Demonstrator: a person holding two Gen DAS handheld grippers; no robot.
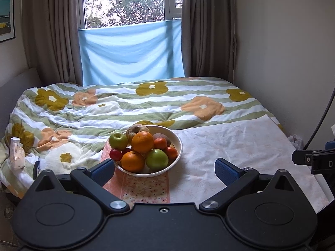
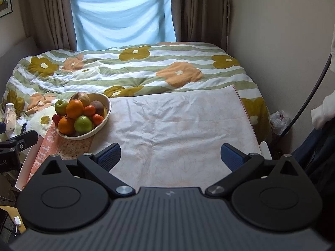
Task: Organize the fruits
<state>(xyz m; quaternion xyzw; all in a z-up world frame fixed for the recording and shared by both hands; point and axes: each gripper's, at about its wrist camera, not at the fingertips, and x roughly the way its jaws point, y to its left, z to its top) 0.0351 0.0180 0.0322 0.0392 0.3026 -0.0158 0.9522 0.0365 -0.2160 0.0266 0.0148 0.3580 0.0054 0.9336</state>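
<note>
The left tongs [image 1: 164, 168] gape wide before a white bowl [image 1: 178, 144] heaped with oranges [image 1: 142, 142] and green apples [image 1: 157, 159] on the bed [image 1: 125, 108].

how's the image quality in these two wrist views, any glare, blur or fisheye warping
Left wrist: the window is blown out with speckled noise, dark vignette fills the corners, the fruit bowl looks sharp, and the open left gripper looms large. Right wrist: soft even daylight, the bed edges bow outward, the bowl sits off-centre left, and the right gripper is open.

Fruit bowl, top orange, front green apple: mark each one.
Fruit bowl [image 1: 179, 144], left wrist view, right rim.
Top orange [image 1: 142, 142], left wrist view, middle of peel.
Front green apple [image 2: 83, 123], right wrist view, middle of skin.
</note>
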